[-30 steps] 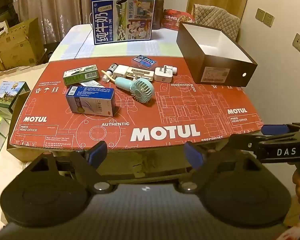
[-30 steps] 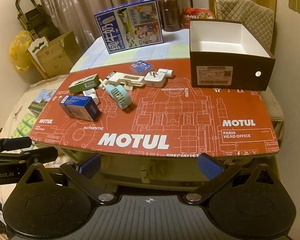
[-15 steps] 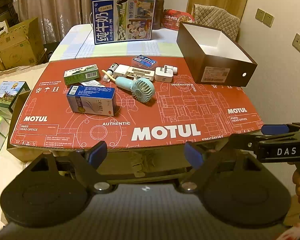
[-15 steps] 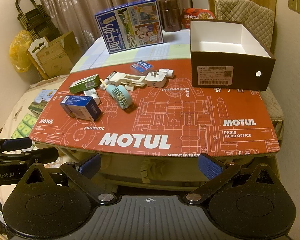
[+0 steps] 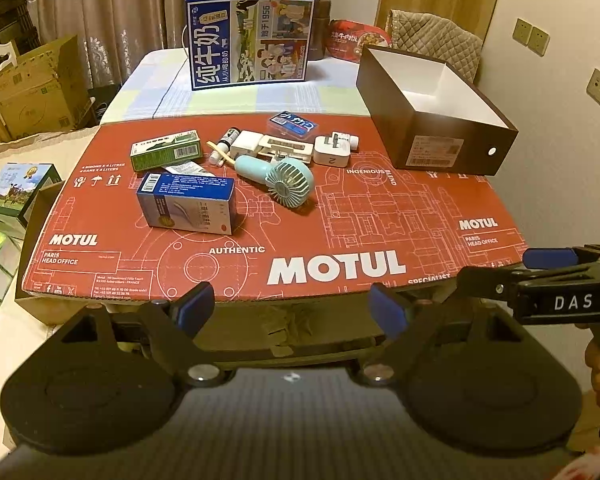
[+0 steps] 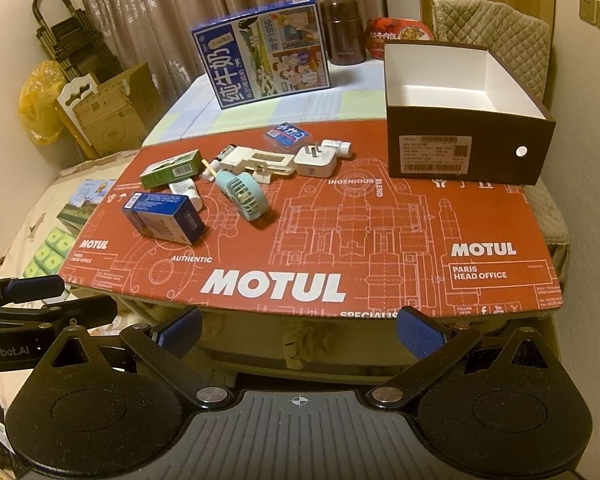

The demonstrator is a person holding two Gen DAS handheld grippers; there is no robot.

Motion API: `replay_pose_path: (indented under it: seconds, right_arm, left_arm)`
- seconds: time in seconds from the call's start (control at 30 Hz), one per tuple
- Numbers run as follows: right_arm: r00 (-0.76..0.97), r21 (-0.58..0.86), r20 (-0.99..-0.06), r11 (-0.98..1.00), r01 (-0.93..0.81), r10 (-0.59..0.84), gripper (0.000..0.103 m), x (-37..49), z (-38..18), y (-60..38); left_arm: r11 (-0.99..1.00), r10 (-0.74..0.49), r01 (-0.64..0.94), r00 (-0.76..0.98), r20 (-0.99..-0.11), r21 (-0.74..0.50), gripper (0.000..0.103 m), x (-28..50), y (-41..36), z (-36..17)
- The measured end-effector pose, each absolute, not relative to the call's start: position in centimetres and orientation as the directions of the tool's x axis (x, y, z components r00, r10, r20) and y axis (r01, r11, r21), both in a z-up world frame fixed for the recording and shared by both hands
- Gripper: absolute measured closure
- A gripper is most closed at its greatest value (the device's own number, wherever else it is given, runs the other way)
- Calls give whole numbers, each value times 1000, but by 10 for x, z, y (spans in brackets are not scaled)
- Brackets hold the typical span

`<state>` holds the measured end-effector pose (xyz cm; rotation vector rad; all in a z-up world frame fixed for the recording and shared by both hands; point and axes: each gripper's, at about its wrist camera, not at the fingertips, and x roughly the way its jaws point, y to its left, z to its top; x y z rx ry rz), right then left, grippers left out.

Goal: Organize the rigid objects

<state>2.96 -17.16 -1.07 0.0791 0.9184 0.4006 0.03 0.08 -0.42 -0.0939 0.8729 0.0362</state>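
Note:
On the red MOTUL cardboard sheet (image 5: 340, 216) lie a blue box (image 5: 186, 202), a green box (image 5: 166, 150), a teal handheld fan (image 5: 278, 178), a white charger plug (image 5: 334, 150), a white flat device (image 5: 274, 146) and a small blue pack (image 5: 292, 124). An open brown box (image 5: 432, 108) with a white inside stands at the right. My left gripper (image 5: 292, 308) hangs open before the sheet's near edge, holding nothing. My right gripper (image 6: 300, 330) is open too, well short of the fan (image 6: 242, 196) and the brown box (image 6: 464, 112).
A big blue milk carton (image 5: 250, 40), a dark jar (image 6: 344, 32) and a red food bowl (image 6: 398, 36) stand at the table's far end. Cardboard boxes (image 5: 32, 88) sit on the left floor, a quilted chair (image 6: 500, 36) at the back right, a wall on the right.
Both views have shifted very slightly toward the table. Nothing on the sheet has moved and both grippers stay open.

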Motion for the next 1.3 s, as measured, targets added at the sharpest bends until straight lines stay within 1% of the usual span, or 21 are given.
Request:
replay_pose_path:
  seconds: [0.87, 1.3]
  right_arm:
    - [531, 242, -761, 923, -300, 372, 2, 44, -16, -170]
    - [521, 248, -768, 923, -295, 373, 2, 61, -21, -166]
  left_arm:
    - [995, -7, -71, 631, -776, -67, 21, 10, 7, -8]
    - [996, -8, -63, 617, -787, -60, 21, 35, 14, -14]
